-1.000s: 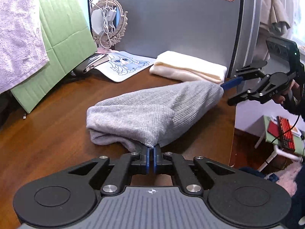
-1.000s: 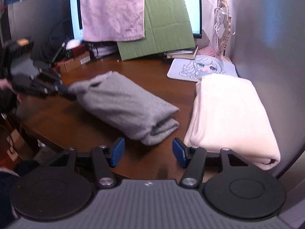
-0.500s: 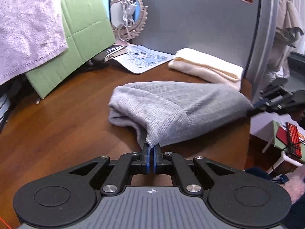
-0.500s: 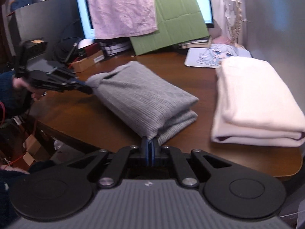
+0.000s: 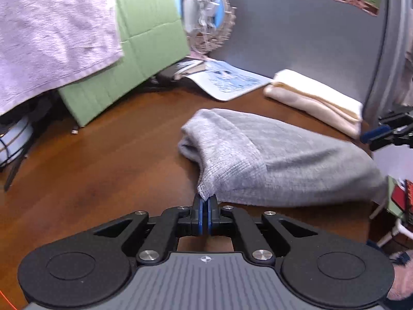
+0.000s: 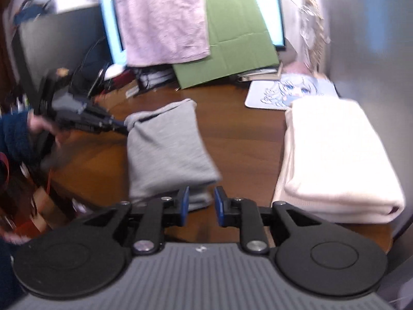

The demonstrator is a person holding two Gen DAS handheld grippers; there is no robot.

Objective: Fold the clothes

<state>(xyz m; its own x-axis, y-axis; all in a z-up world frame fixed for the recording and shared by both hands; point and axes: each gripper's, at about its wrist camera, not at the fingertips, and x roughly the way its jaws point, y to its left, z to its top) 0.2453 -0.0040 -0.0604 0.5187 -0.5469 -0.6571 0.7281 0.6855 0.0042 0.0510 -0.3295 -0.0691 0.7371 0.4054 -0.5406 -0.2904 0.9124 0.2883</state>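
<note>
On the tabletop: grey knit garment (image 6: 167, 149) lies folded at centre on the brown tabletop (image 5: 90, 170), cream folded garment (image 6: 335, 155) lying at its 3 o'clock in the right wrist view.
Left gripper (image 5: 205, 208): jaws pinched tight on a corner of the grey fabric, at 6 o'clock in its own view.
Right gripper (image 6: 201, 204): jaws have just been opening, now narrowly parted; the grey fold's near edge sits just ahead of them, pads not pressing it.
Step in hand: by my read, squaring off the folded grey bundle, right side let go, left side holding.
Next move: likely calls for the left to lay its corner flat and let go, then shift the bundle beside the cream stack.
Risk: the fold could slump open.
</note>
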